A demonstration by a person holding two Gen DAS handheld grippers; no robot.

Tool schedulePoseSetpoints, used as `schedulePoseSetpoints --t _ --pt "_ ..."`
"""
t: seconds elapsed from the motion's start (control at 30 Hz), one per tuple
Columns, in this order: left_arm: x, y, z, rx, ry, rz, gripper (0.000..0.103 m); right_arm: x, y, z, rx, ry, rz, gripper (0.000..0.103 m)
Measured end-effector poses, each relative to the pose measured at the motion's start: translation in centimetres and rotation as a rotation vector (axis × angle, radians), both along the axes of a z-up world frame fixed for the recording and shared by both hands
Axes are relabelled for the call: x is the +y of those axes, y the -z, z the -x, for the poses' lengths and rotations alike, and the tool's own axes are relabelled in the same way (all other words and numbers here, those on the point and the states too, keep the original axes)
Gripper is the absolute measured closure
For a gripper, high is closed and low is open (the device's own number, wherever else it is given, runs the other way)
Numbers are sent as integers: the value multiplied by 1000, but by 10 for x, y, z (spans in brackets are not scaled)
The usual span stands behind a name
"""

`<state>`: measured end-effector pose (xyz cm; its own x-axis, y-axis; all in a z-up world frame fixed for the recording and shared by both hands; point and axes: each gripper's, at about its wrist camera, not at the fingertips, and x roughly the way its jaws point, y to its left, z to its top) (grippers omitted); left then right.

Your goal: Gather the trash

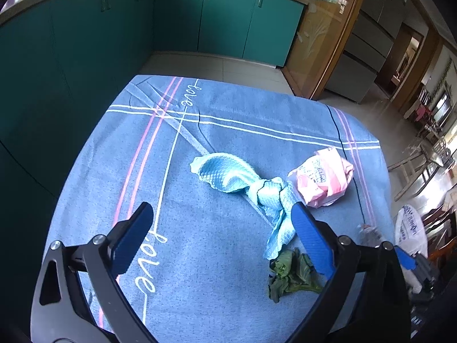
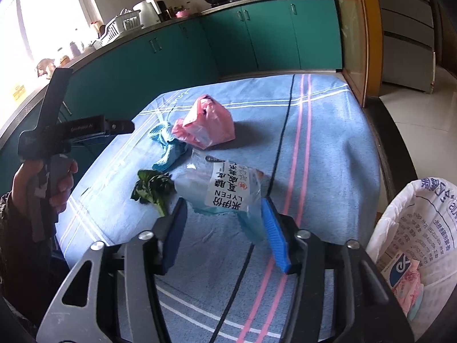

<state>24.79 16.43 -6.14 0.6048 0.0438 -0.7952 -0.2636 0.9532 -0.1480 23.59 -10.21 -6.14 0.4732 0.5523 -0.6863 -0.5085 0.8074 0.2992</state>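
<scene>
Trash pickup on blue-clothed surface (image 2: 328, 148).
Right hand-held gripper (image 2: 225, 228) pinching clear wrapper (image 2: 225, 191); left hand-held gripper (image 1: 220, 237) spread wide, empty, above surface near greens (image 1: 288, 274).

Read "love" in white script on the blue tablecloth (image 1: 200, 228), once near the far edge (image 1: 190, 95) and once close by (image 1: 148, 260). Found "LYFEN" with Chinese characters on the white label (image 2: 228, 188) of the clear wrapper (image 2: 220, 191), seen upside down from the right wrist. Made out faint lettering on the black body of the left gripper (image 2: 85, 127), too small to spell. Saw blue Chinese print on the white sack (image 2: 420, 228), and dark print on the pink bag (image 1: 321, 178), neither legible.
</scene>
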Motion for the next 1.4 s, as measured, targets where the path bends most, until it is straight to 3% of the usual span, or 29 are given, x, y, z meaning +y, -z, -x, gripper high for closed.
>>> schedulePoseSetpoints --t 0.2,1.2,1.4 --pt "-1 4 -3 19 6 31 6 2 1 0 -4 0 -9 31" --pt "-8 5 -6 20 12 22 5 9 7 -2 3 13 16 30" --pt "-10 4 -16 17 23 -18 5 12 8 -2 2 12 25 27"
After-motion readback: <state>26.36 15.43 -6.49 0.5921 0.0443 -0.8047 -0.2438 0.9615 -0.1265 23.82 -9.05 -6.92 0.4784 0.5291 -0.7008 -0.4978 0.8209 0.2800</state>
